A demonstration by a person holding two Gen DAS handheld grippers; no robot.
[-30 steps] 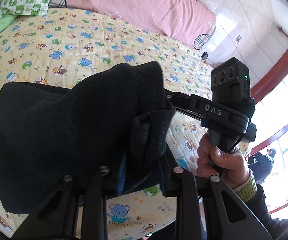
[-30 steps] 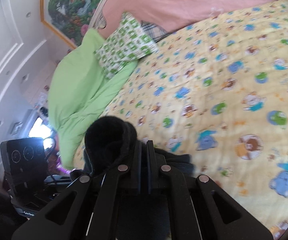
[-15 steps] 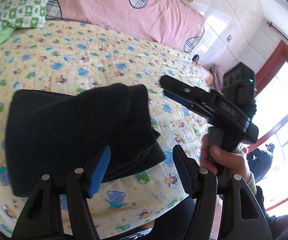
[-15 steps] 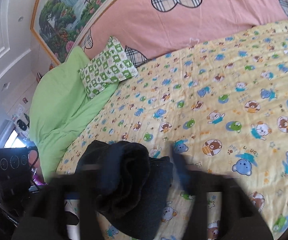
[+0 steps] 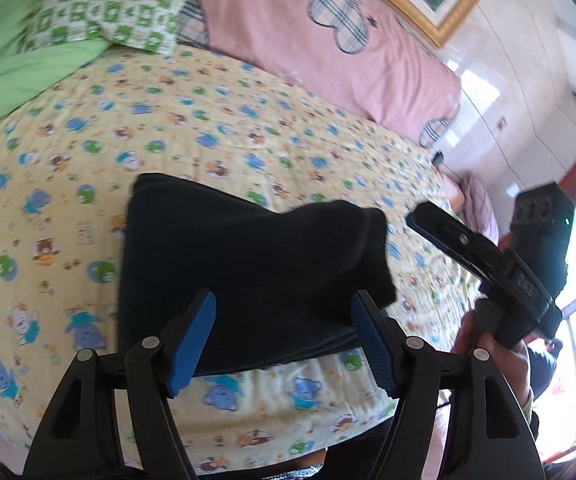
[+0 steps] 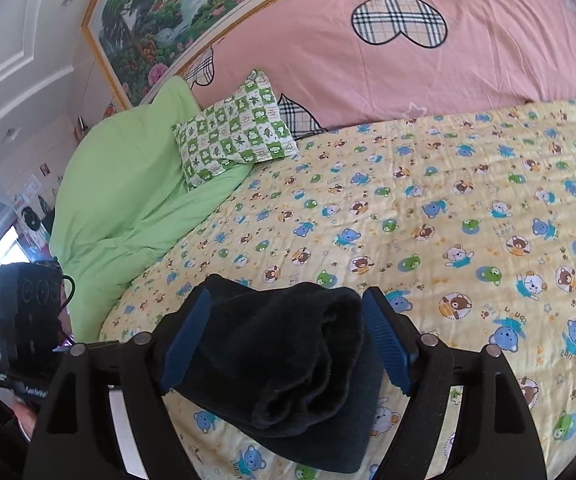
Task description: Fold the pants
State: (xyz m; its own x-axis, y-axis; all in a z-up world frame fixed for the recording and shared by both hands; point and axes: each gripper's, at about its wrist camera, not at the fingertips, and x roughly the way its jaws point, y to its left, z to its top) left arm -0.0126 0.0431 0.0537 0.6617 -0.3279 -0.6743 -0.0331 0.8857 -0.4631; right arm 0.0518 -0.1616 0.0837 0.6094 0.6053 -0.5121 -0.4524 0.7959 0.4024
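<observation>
Both grippers, left & right, are seen wide, jaws opening, nothing gripped. Folded pants are laid on bed quilt, just ahead, below pads. Long axis runs left-right; lumpy end is nearer right gripper.

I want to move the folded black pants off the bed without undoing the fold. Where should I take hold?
Probably grip the black pants at the thick rolled edge, coming from that open side, one finger beneath the whole stack. There every layer meets, so they should lift together.
</observation>
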